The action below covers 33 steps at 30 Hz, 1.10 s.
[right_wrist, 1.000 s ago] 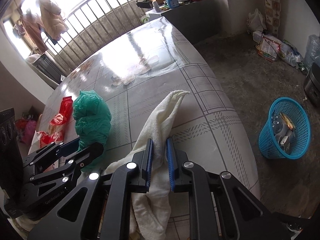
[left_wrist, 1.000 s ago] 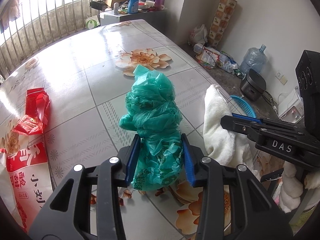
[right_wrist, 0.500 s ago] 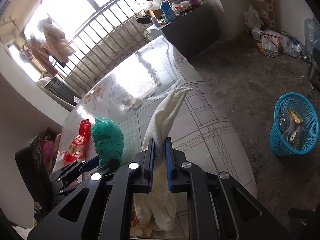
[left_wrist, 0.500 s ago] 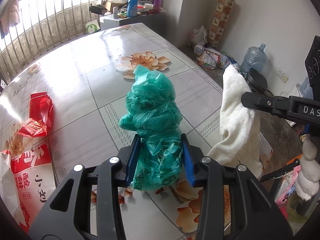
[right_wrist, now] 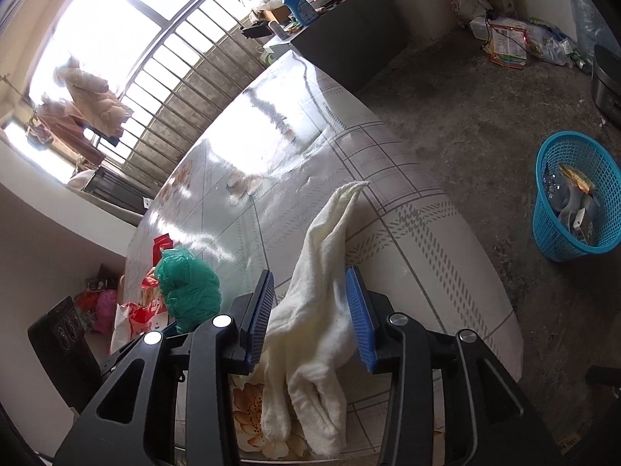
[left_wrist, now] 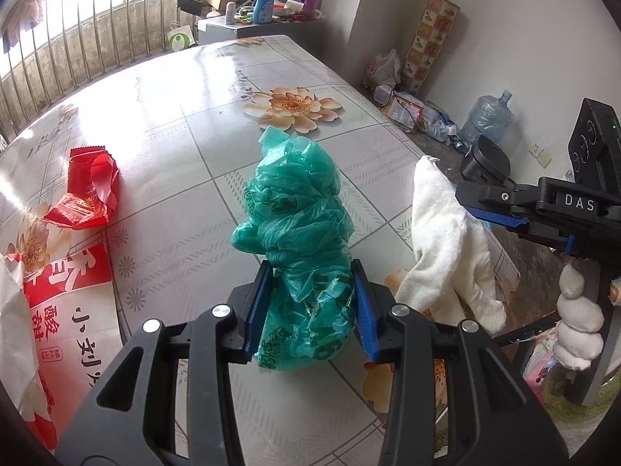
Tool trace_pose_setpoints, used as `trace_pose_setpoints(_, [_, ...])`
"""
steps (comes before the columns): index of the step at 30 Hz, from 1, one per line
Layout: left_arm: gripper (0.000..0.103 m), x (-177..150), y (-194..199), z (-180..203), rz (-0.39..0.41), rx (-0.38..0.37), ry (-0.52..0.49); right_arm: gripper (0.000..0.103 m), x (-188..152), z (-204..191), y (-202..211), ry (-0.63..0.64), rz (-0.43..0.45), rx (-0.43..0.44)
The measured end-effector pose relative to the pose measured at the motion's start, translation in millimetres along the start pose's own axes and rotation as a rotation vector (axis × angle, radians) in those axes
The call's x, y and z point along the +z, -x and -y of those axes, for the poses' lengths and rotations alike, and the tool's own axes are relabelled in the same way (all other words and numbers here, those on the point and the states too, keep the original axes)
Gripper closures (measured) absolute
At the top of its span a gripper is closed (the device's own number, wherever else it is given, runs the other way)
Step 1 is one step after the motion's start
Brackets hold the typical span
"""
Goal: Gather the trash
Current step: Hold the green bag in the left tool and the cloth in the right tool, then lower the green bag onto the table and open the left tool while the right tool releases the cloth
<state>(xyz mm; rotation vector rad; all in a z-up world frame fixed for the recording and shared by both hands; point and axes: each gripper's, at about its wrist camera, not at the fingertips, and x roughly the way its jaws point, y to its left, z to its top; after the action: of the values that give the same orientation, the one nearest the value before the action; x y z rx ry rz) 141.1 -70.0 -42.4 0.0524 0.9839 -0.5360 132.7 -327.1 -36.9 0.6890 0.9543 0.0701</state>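
Observation:
My left gripper [left_wrist: 310, 272] is shut on a crumpled green plastic bag [left_wrist: 299, 202], which stands on the flowered table [left_wrist: 174, 116]. The bag [right_wrist: 188, 287] also shows at the left of the right wrist view. My right gripper [right_wrist: 310, 273] hangs over the table's right edge and its jaws are opening. A white cloth [right_wrist: 310, 334] lies loose between the blue pads, with a gap at the right pad. In the left wrist view the cloth [left_wrist: 442, 240] droops beside the right gripper [left_wrist: 465, 200].
Red wrappers [left_wrist: 91, 190] and a red-and-white bag [left_wrist: 70, 303] lie on the table's left side. A blue basket [right_wrist: 574, 202] holding trash stands on the floor to the right. A water bottle [left_wrist: 485, 116] and other clutter sit by the far wall.
The right gripper lifted the white cloth off the table, rolled, and its jaws have now parted around it. The left gripper stays still, holding the green bag.

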Motion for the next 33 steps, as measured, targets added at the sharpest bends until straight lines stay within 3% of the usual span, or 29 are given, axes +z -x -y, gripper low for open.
trace_pose_setpoints(6, [0.058,-1,-6,-7,-0.017,-0.023,0.029,0.041,-5,2,9,0.007,0.016,-0.021])
trace_pose_setpoints(11, [0.047,1,-10,-15,-0.031,-0.084,0.071,0.036,-14,2,-3,0.024,-0.019,-0.005])
trace_pose_setpoints(14, [0.041,2,-11,-18,-0.028,-0.121,0.103,0.027,-19,-3,-2,0.066,0.001,0.004])
trace_pose_setpoints(22, [0.038,5,-15,-19,-0.029,-0.147,0.151,0.010,-22,-3,-2,0.078,0.010,0.079])
trace_pose_setpoints(33, [0.038,8,-18,-17,-0.030,-0.132,0.151,0.007,-21,6,0,0.076,0.000,0.135])
